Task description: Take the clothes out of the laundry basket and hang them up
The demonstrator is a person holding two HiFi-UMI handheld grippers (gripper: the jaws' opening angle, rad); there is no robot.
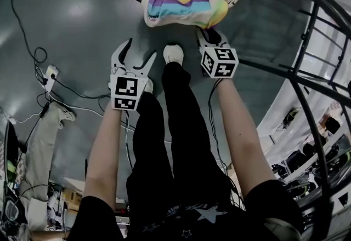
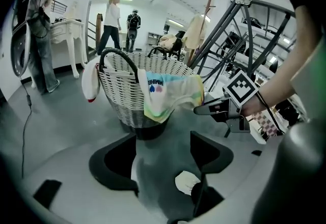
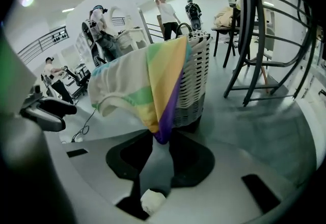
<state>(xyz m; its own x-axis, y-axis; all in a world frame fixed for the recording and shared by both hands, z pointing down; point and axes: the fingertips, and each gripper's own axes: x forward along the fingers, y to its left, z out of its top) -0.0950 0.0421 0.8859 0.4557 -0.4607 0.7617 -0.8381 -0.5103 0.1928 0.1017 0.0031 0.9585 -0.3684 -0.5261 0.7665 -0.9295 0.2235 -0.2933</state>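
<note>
Step in hand (judged): first pick from the basket.

- Pastel rainbow-striped cloth garment (image 3: 153, 80) lies draped over the rim of the white woven wicker laundry basket (image 2: 122, 90) and hangs down its outer side. Basket stands on the grey floor (image 1: 71, 21).
- Right tool (image 3: 158, 139): jaws partly drawn in, with the garment's purple-and-yellow bottom corner between the tips. Floor shows through the gap behind it, so no firm pinch yet as far as I can see.
- Left tool (image 2: 163, 141): jaws spread and empty, only floor between them; it sits back from the basket, near the garment's other side.

To do it well (judgement):
- Get more cloth between the right pads before pinching; a bare corner may slip.
- Lift up and away so the fabric clears the rim and does not tip the basket.
- Take the opposite edge with the left tool to spread the garment.
- Dark tubular metal rack (image 1: 312, 70) stands just to the right, a likely hanging place.
</note>
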